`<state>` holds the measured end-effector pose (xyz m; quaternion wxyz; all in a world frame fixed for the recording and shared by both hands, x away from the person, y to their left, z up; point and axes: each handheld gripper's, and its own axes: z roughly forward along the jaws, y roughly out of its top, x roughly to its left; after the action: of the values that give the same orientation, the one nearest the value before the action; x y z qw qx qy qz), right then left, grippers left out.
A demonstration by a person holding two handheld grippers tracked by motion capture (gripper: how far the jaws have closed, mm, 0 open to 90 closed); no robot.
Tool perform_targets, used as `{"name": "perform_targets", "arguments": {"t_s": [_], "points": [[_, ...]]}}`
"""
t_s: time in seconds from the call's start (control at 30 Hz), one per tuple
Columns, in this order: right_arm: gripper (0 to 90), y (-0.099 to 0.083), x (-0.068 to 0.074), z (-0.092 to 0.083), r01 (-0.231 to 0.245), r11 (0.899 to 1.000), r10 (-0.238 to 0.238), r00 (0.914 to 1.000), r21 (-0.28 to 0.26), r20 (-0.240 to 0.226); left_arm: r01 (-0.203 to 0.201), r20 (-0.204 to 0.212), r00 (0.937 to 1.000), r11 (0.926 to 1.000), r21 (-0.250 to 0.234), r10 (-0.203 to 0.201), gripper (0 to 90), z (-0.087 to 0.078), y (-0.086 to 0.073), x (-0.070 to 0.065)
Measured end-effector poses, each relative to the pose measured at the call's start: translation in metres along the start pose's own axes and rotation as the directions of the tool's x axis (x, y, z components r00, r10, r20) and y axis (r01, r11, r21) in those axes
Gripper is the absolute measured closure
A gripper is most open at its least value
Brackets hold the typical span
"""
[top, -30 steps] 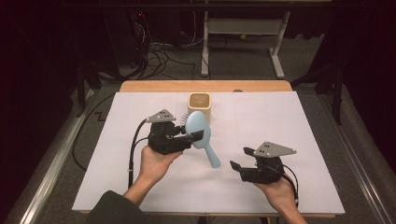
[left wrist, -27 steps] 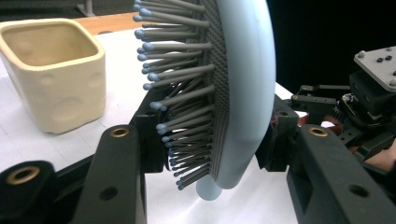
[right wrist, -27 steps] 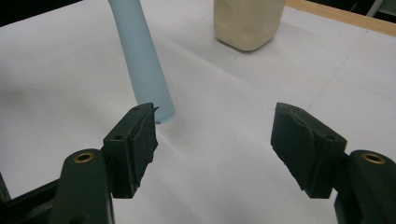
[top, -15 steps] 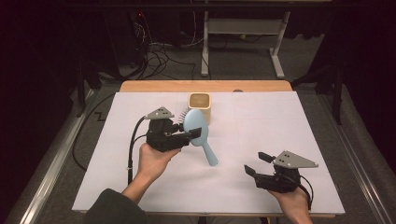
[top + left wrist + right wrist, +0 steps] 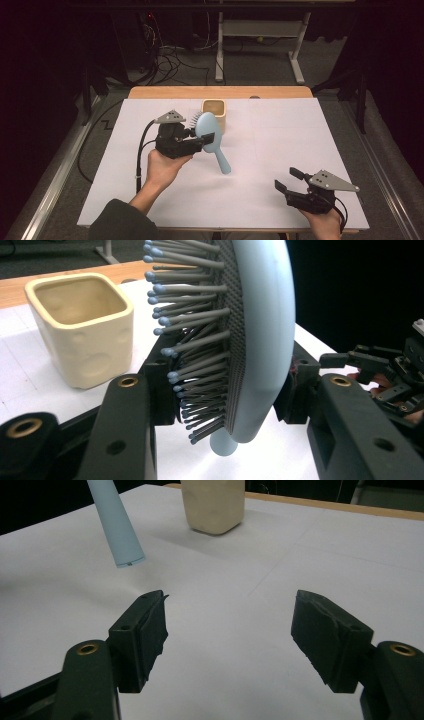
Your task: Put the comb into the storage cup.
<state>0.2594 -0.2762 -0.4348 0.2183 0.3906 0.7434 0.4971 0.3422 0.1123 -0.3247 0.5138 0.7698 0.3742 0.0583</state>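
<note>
No legible text or labels anywhere

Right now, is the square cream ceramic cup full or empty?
Empty: the left gripper view looks into the square cream ceramic cup and shows only bare inner walls.

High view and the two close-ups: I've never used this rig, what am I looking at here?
A person holds a handheld two-jaw gripper in each hand. The high view looks down on the white-covered table; each close-up looks along one gripper's own jaws. The left gripper is clamped on the head of a light blue hairbrush, handle hanging down off the table. Behind it stands a cream square ceramic cup. The right gripper is open and holds nothing, low near the table's near edge.
</note>
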Motion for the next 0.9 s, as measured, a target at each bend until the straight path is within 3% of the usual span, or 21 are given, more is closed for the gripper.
{"name": "perform_targets", "arguments": {"t_s": [0.43, 0.6, 0.9], "points": [[30.9, -0.025, -0.008, -0.013, -0.016, 0.997, 0.017, 0.9996, -0.07, 0.021, -0.023, -0.038, 0.999, 0.9996, -0.013, 0.022, 54.0, -0.004, 0.025, 0.004], [30.9, -0.032, -0.011, -0.015, -0.041, 0.997, 0.042, 0.9989, -0.067, 0.019, -0.025, -0.047, 0.9986, 0.9996, -0.012, 0.024, 53.9, -0.002, 0.032, 0.007], [30.9, -0.037, -0.012, -0.016, -0.045, 0.997, 0.047, 0.9985, -0.065, 0.029, -0.018, -0.061, 0.998, 0.9997, -0.018, 0.017, 53.9, 0.001, 0.045, 0.014]]}}
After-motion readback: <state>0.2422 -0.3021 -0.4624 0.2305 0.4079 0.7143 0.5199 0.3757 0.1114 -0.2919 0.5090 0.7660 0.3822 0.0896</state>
